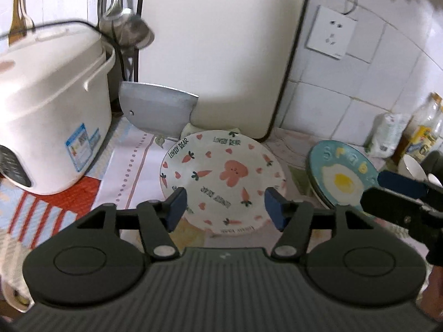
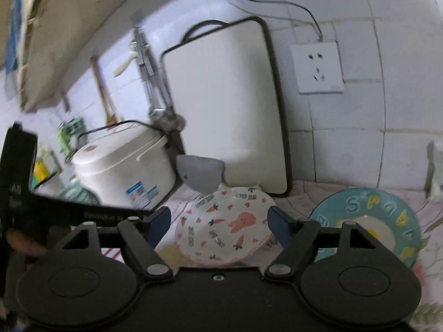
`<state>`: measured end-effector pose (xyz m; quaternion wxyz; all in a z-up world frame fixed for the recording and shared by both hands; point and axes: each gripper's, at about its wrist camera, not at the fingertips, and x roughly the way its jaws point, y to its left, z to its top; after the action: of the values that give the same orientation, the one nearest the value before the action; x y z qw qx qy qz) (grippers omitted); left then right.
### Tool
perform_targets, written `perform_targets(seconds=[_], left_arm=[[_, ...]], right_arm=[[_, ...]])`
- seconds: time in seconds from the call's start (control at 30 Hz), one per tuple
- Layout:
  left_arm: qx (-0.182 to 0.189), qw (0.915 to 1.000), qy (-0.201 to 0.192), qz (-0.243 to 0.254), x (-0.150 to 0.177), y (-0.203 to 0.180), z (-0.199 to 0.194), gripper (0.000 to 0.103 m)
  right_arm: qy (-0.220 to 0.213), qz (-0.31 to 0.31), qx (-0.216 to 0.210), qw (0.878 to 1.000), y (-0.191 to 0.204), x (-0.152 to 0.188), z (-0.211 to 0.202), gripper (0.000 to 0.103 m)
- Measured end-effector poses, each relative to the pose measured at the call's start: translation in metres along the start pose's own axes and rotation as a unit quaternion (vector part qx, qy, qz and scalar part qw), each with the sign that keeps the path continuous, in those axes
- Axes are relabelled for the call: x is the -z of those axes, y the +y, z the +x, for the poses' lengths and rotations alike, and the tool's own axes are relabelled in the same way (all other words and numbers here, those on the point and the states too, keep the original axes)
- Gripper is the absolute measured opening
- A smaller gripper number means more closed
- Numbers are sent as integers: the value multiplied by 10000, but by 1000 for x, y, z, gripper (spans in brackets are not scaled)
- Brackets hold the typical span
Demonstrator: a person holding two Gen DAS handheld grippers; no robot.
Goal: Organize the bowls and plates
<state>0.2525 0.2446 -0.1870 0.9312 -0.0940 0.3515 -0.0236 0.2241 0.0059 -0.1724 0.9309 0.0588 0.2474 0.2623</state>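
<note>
Left wrist view only, white bowl (image 1: 414, 167) behind egg plate (image 1: 342, 178)

Both wrist views look down, close (right one farther back), sharing the rabbit plate (image 1: 221, 182).

You're looking at a round white ceramic plate (image 1: 221, 182) showing pink rabbits, orange carrots and pink hearts. The round teal ceramic plate (image 1: 340, 171) is wearing a fried-egg picture, white with yellow yolk. The patterned cloth (image 1: 55, 204) is showing red stripes.
</note>
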Motion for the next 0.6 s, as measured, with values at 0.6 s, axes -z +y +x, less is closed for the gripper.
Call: perform_targets(seconds=[0.6], left_arm=[[-584, 9941, 666, -624, 21, 60, 119, 57]], right_arm=[[732, 1714, 467, 9814, -41, 65, 124, 81]])
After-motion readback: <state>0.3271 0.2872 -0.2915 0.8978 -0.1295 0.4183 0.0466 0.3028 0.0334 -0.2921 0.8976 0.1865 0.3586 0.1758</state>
